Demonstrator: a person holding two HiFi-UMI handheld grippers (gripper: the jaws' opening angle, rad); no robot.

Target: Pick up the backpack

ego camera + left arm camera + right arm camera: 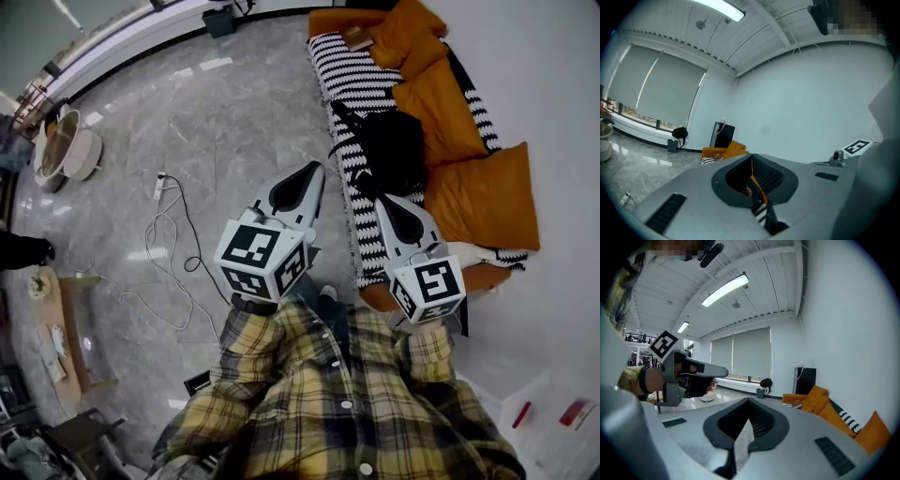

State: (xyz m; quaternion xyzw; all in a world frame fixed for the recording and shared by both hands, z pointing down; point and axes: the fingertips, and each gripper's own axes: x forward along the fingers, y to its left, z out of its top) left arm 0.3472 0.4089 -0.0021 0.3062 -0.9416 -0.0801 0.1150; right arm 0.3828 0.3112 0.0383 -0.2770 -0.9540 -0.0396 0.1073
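The backpack [392, 150] is black and lies on the sofa [487, 202], on the black-and-white striped throw [352, 80] and against the orange cushions, with its straps trailing over the seat towards the front edge. Nothing holds it or touches it.

The left gripper [307, 176] hangs over the grey floor [216, 131], just off the sofa's front edge, with its jaws pressed together and nothing between them. In the left gripper view only a sliver of the orange and striped sofa shows through the slit between the jaws. The right gripper [386, 206] is over the striped seat, its tip near the backpack's lower edge but apart from it. Its jaws are also closed and empty; the right gripper view looks past them along the room, with the sofa off to the right.

Judging from this, the task is at the approach step: the person stands in front of the sofa with both grippers raised and roughly level, and no grasp has begun. The next move probably calls for opening the jaws of at least the right gripper, tipping it down towards the bag and aiming for something thin enough to pinch, such as a strap or the top handle. Which of these is within easiest reach is hard to make out from here.
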